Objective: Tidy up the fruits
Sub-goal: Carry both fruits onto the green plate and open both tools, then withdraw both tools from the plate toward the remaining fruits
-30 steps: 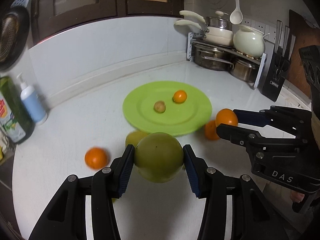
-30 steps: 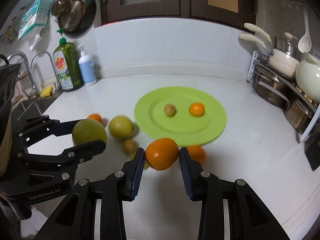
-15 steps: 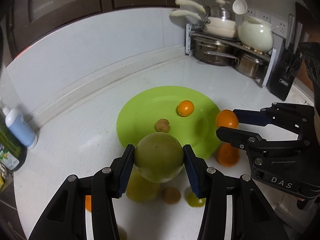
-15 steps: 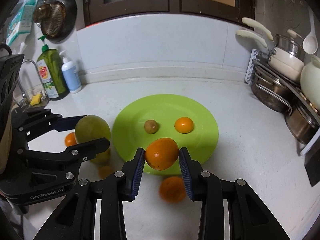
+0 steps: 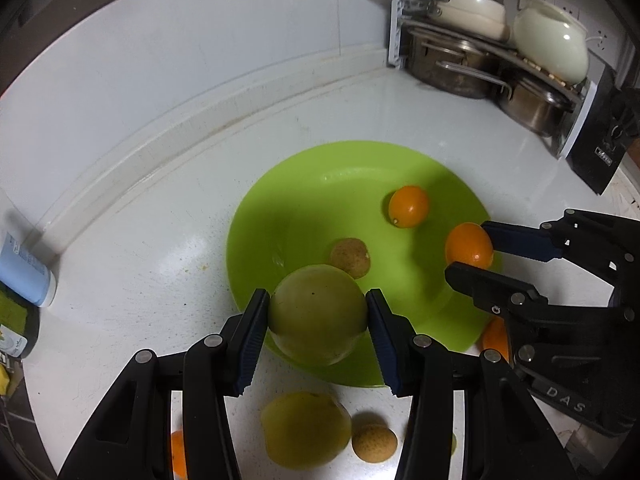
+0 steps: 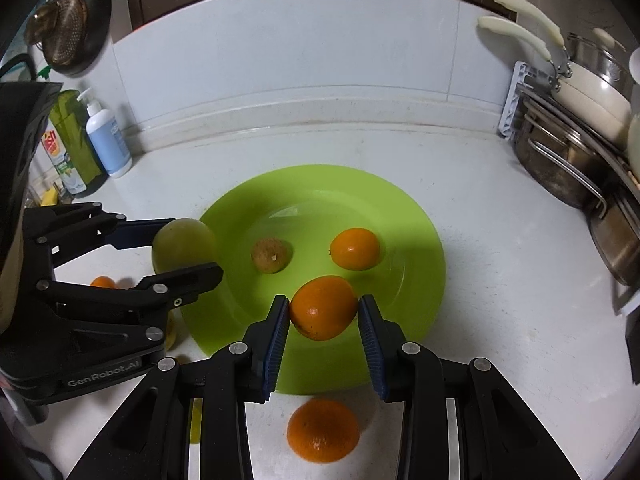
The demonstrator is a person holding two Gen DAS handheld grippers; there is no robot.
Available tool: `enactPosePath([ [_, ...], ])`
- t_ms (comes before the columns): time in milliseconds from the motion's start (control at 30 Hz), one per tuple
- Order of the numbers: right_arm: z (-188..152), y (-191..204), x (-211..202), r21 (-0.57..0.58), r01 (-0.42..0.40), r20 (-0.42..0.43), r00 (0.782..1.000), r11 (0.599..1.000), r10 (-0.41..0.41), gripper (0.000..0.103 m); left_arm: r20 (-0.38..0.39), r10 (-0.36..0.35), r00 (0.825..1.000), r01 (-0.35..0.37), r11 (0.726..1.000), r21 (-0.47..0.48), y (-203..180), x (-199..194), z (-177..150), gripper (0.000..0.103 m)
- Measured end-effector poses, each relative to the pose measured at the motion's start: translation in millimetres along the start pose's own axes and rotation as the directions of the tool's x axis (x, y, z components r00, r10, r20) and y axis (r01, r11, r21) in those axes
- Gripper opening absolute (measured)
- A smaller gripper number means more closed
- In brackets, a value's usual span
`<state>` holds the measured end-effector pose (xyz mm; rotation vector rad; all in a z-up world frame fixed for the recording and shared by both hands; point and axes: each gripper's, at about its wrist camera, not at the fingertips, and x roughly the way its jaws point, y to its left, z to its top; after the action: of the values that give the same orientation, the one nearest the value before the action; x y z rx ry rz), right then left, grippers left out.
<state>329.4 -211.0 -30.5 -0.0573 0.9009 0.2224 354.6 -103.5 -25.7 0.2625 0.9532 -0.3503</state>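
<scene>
Lime-green round plastic plate [image 6: 424, 280] holds two fruits: one small orange citrus [image 6: 355, 249], one brown fruit [image 6: 271, 255]. The left hand-held gripper [image 5: 316, 330] is clamped on a green round fruit [image 5: 318, 314], the right hand-held gripper [image 6: 323, 330] on a second orange citrus [image 6: 323, 307].

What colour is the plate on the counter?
Bright lime green plate, clearest in the right wrist view.

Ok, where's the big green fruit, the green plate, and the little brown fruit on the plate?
big green fruit [image 5: 316, 316], left wrist view, middle of its front skin.
green plate [image 6: 320, 188], right wrist view, bare far rim.
little brown fruit [image 6: 271, 255], right wrist view, middle of its top.
</scene>
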Motion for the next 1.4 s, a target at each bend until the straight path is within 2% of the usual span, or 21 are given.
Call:
enactPosePath([
  [200, 2, 0, 9, -0.002, -0.002, -0.014, 1.0, 1.0, 0.002, 0.037, -0.027, -0.003, 1.0, 0.003, 1.0, -0.006, 2, 11, 0, 0.049],
  [300, 1, 0, 7, -0.009, 0.018, -0.006, 1.0, 1.0, -0.018, 0.037, -0.022, -0.002, 1.0, 0.002, 1.0, -0.014, 3, 8, -1, 0.053],
  [400, 1, 0, 3, 0.003, 0.021, 0.002, 1.0, 1.0, -0.021, 0.046, -0.002, 0.017, 1.0, -0.017, 1.0, -0.005, 4, -1, -2, 0.056],
  [533, -1, 0, -6, 0.009, 0.031, 0.019, 0.999, 0.999, -0.031, 0.046, 0.034, 0.062, 0.998, -0.061, 0.998, -0.003, 7, -16, -8, 0.058],
  [800, -14, 9, -35, 0.028, 0.038, 0.072, 0.997, 0.999, -0.04, 0.046, 0.106, 0.084, 0.991, -0.081, 0.996, -0.036, 11, -56, -28, 0.067],
  [1100, -30, 31, -82, 0.026, 0.031, 0.171, 0.985, 0.999, -0.035, 0.047, 0.21, 0.095, 0.973, -0.08, 0.994, -0.08, 17, -112, -55, 0.073],
  [1167, -33, 37, -92, 0.025, 0.028, 0.192, 0.981, 0.999, -0.032, 0.053, 0.235, 0.102, 0.967, -0.085, 0.993, -0.084, 17, -125, -61, 0.075],
  [1400, -42, 55, -115, 0.019, -0.002, 0.245, 0.97, 1.0, -0.003, 0.053, 0.298, 0.134, 0.945, -0.115, 0.99, -0.081, 17, -158, -81, 0.081],
])
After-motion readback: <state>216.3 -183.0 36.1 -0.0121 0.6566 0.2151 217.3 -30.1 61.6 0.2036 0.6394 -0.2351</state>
